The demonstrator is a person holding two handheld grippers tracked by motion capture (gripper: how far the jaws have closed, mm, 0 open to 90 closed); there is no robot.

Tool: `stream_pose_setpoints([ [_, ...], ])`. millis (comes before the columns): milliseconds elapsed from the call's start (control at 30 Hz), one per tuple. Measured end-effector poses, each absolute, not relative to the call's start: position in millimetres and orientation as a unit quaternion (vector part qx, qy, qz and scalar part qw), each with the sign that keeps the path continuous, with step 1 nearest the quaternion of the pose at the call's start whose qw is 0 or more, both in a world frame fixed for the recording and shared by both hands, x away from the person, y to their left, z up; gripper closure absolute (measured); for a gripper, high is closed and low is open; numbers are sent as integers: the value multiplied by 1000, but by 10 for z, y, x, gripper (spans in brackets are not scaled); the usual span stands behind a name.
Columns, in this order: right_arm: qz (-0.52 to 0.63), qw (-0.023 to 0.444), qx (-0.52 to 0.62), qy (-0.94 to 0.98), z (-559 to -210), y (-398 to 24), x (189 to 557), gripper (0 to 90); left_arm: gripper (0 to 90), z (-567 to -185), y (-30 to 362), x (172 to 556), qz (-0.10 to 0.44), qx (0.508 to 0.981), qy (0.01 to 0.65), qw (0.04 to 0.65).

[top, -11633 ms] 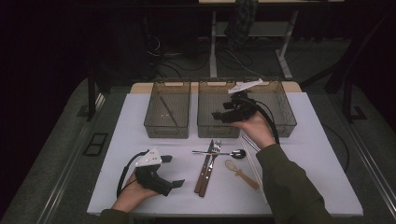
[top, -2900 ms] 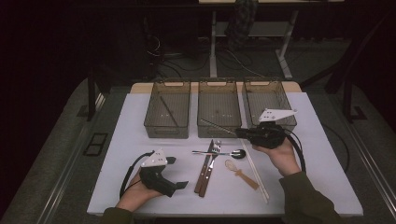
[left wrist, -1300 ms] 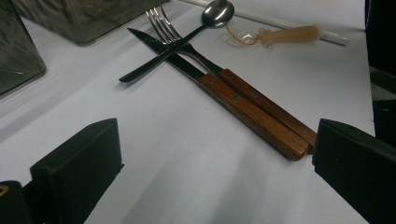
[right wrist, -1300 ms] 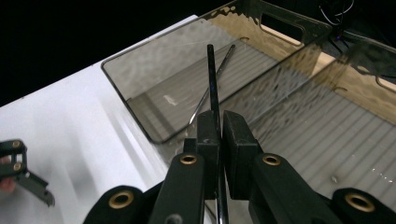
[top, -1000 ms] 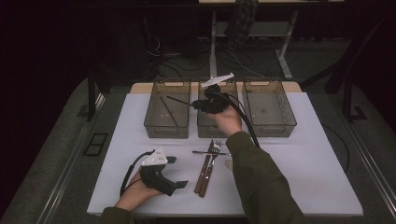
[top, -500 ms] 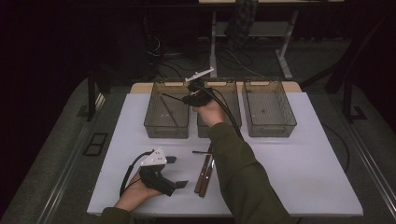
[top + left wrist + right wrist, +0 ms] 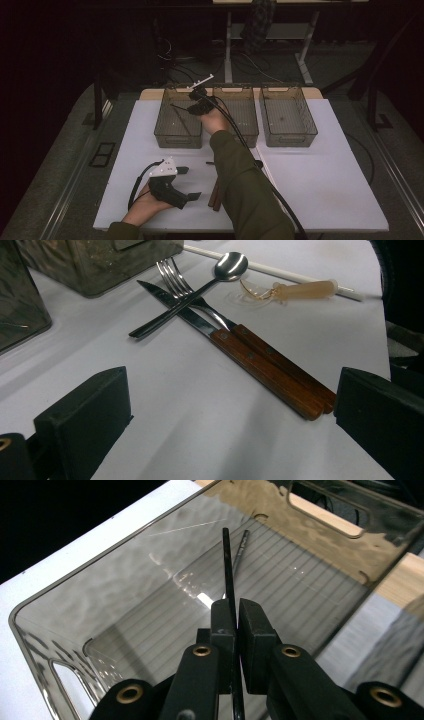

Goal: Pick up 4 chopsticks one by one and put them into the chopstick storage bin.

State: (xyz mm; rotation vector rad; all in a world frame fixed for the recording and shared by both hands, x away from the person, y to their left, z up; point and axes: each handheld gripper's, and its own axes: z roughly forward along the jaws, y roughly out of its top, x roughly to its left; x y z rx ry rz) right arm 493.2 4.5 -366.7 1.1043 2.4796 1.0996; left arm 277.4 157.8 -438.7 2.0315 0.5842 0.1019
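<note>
Resting on the near left part of the white desk (image 7: 320,200), the left gripper (image 7: 186,184) lies in the person's upturned left hand (image 7: 142,210), its fingers (image 7: 82,427) spread wide apart with bare desk between them. Just ahead of it, in the left gripper view, a knife (image 7: 235,346) and a fork (image 7: 210,315) with wooden handles lie side by side, a steel spoon (image 7: 200,289) crosses over them, and beyond that a small clear spoon with a tan handle (image 7: 290,290) touches a thin white stick (image 7: 300,276). Farther back stand three clear grey bins in a row. Over the left bin (image 7: 164,134), the person's right arm in its green sleeve (image 7: 240,180) stretches forward and across, holding the right gripper (image 7: 192,106) above that bin's inner edge. Its fingers (image 7: 222,625) are clamped on a thin black stick (image 7: 227,565), which runs on from them and slants down into the left bin, its far tip low near the ribbed floor in the right gripper view. The middle bin (image 7: 250,134) sits just right of the hand, and the right bin (image 7: 290,135) stands beside it, well apart from both grippers. A black cable (image 7: 260,170) trails from the right gripper back along the sleeve.
</note>
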Motion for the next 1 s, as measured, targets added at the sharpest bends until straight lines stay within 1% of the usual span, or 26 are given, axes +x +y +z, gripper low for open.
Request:
stream_pose_setpoints([
  [233, 380, 112, 371, 840, -3678, 190, 4909, 842, 3, -4381, 1583, 2775, 43, 835, 241, 493],
  [300, 383, 115, 366, 840, -3672, 212, 4901, 773, 3, -4382, 1580, 2773, 42, 836, 239, 492],
  [400, 380, 120, 367, 841, -3655, 202, 4897, 710, 3, -4384, 1578, 2776, 42, 836, 239, 491],
  [500, 384, 107, 370, 839, -3633, 164, 4899, 657, 3, -4384, 1579, 2779, 42, 836, 240, 492],
  [567, 388, 99, 371, 838, -3613, 141, 4894, 625, 3, -4384, 1580, 2781, 42, 836, 240, 492],
  [633, 392, 93, 369, 838, -3592, 116, 4883, 621, 3, -4382, 1580, 2781, 43, 837, 239, 491],
  [733, 402, 86, 369, 834, -3554, 79, 4847, 580, 3, -4380, 1581, 2779, 43, 836, 240, 492],
  [867, 407, 75, 367, 833, -3516, 8, 4795, 513, 3, -4383, 1582, 2780, 43, 837, 239, 490],
  [1000, 408, 77, 362, 835, -3491, -99, 4740, 443, 3, -4379, 1585, 2781, 45, 838, 238, 490],
])
